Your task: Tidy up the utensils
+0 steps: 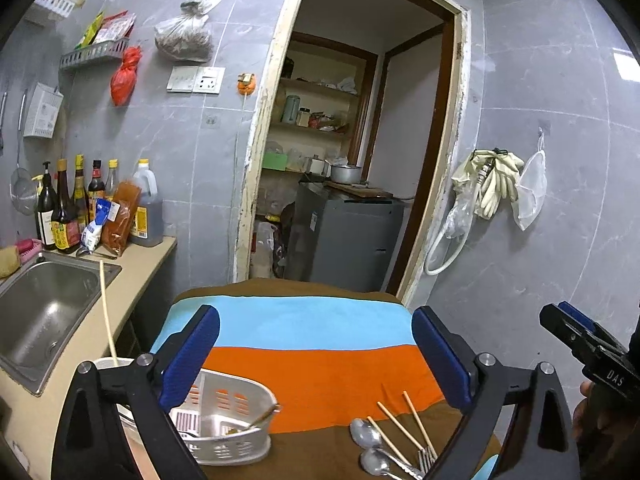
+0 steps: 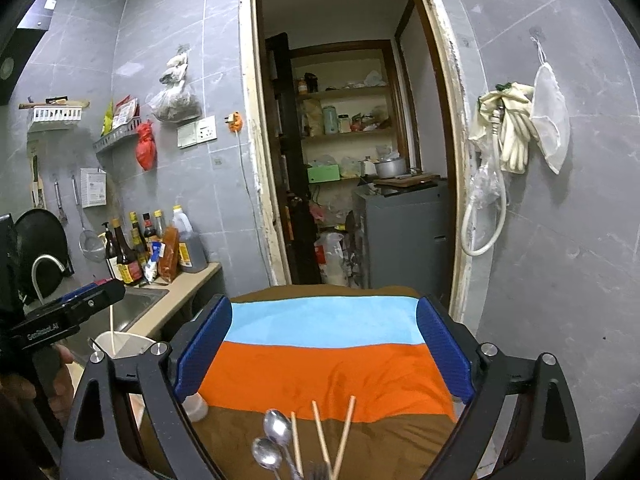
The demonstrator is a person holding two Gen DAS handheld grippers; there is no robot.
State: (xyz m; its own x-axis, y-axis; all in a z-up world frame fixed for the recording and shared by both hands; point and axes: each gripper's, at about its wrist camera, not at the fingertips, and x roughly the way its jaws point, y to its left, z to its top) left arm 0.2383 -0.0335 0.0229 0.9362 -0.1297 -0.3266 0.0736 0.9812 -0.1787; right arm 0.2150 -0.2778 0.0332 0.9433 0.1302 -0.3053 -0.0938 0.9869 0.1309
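We see the left gripper [image 1: 316, 360] with its blue pads spread wide and nothing between them, held above a table covered by a striped cloth [image 1: 312, 364] of brown, light blue and orange bands. The right gripper [image 2: 324, 356] stands just as wide apart over the same cloth, also empty. At the near edge of the cloth lie the loose utensils: two metal spoons [image 1: 370, 446] side by side, three wooden chopsticks [image 1: 404, 428] fanned out just beside them, and the tines of a fork [image 1: 427, 458] partly cut off by the frame. To the left of them, on the cloth, sits a white slotted basket [image 1: 228, 432] with a utensil or two lying in it; we cannot tell exactly which kind. Just beside the basket, at the table's left edge, a white cup [image 2: 124, 344] holds a single pale chopstick [image 1: 107, 312] standing upright. Past the cup runs a counter with a steel sink [image 1: 44, 308] and a row of sauce bottles [image 1: 76, 204] against the grey tiled wall.
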